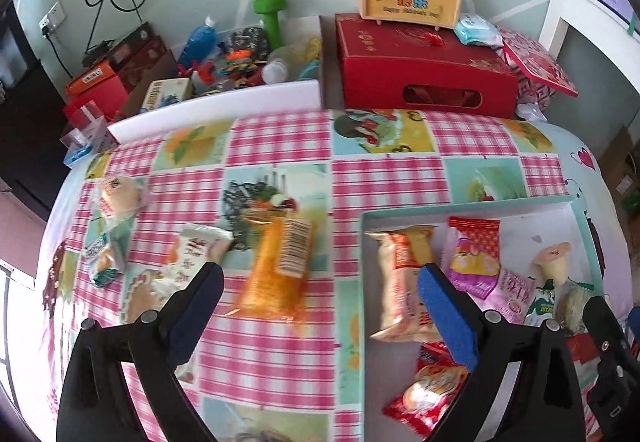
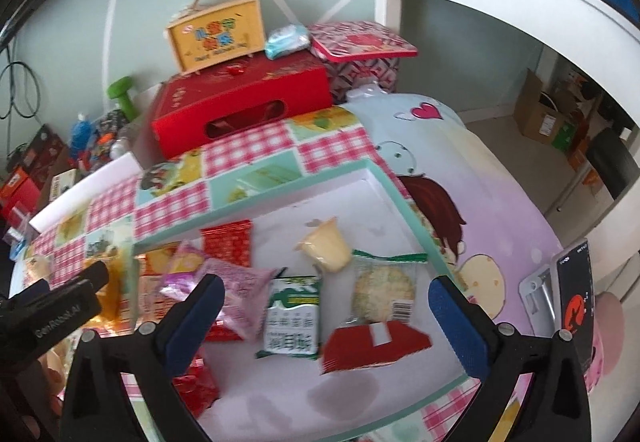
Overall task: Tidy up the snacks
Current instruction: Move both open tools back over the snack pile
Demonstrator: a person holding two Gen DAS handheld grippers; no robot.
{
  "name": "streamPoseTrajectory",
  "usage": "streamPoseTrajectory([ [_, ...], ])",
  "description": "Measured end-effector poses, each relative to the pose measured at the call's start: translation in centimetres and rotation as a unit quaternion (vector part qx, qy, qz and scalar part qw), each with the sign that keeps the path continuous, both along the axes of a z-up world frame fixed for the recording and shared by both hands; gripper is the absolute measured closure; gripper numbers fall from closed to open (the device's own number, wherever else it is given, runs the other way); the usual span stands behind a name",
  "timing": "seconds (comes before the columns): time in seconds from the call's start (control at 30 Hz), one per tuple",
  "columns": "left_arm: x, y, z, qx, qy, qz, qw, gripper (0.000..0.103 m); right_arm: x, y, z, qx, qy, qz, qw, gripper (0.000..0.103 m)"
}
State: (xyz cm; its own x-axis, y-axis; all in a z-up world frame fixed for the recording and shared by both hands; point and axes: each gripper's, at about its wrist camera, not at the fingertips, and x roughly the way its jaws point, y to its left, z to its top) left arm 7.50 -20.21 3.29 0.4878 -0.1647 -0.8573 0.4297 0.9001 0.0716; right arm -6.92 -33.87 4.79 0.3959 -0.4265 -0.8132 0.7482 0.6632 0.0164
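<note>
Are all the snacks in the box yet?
Not yet. Several packets, like the green-and-white milk packet, already lie in the mint-rimmed white tray. Both tools, left and right, are open and empty. The orange packet and others wait on the checked cloth.

Tablecloth (image 1: 280, 354) printed, smooth, slight sheen. Tray (image 2: 416, 226) matt card, teal rim, white floor. Snack packs glossy plastic film: orange pack (image 1: 276, 270), green pack (image 2: 294, 318), clear-wrapped cookie (image 2: 382, 292). Jelly cup (image 2: 326, 246) smooth plastic. Red box (image 1: 420, 69) glossy card. Gripper pads (image 2: 460, 322) matt blue, arms black plastic.
</note>
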Motion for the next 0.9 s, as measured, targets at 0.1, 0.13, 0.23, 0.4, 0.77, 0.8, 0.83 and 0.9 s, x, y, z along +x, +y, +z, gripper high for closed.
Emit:
streamPoseTrajectory([
  [0.1, -0.1, 1.6, 0.5, 0.005, -0.007, 0.006, 0.9999, 0.006, 0.8, 1.6, 0.7, -0.007, -0.001, 0.024, 1.0, 0.0],
  [0.13, -0.1, 2.1, 0.6, 0.005, -0.008, 0.008, 0.9999, 0.006, 1.1, 2.1, 0.8, -0.01, -0.002, 0.03, 0.999, 0.0],
  [0.23, 0.0, 3.9, 0.9, 0.007, -0.012, 0.019, 0.9997, 0.006, 1.9, 3.6, 1.2, -0.01, -0.007, 0.052, 0.999, 0.0],
  [0.4, 0.3, 6.6, 0.8, 0.015, -0.012, 0.039, 0.9991, 0.006, 3.7, 6.0, 0.6, 0.017, -0.014, 0.095, 0.995, 0.0],
  [0.77, 1.7, 12.4, -1.6, 0.029, 0.02, 0.086, 0.9957, 0.006, 6.5, 11.1, -1.8, 0.034, 0.018, 0.161, 0.986, 0.0],
  [0.8, 1.9, 12.8, -1.8, 0.03, 0.024, 0.088, 0.9953, 0.006, 6.7, 11.6, -2.1, 0.036, 0.022, 0.166, 0.985, 0.0],
  [0.83, 2.2, 13.2, -2.1, 0.032, 0.028, 0.092, 0.9949, 0.006, 6.9, 11.9, -2.3, 0.038, 0.024, 0.169, 0.985, 0.0],
  [0.9, 2.6, 14.1, -2.5, 0.032, 0.036, 0.097, 0.9941, 0.006, 7.2, 12.6, -3.0, 0.046, 0.03, 0.178, 0.983, 0.0],
])
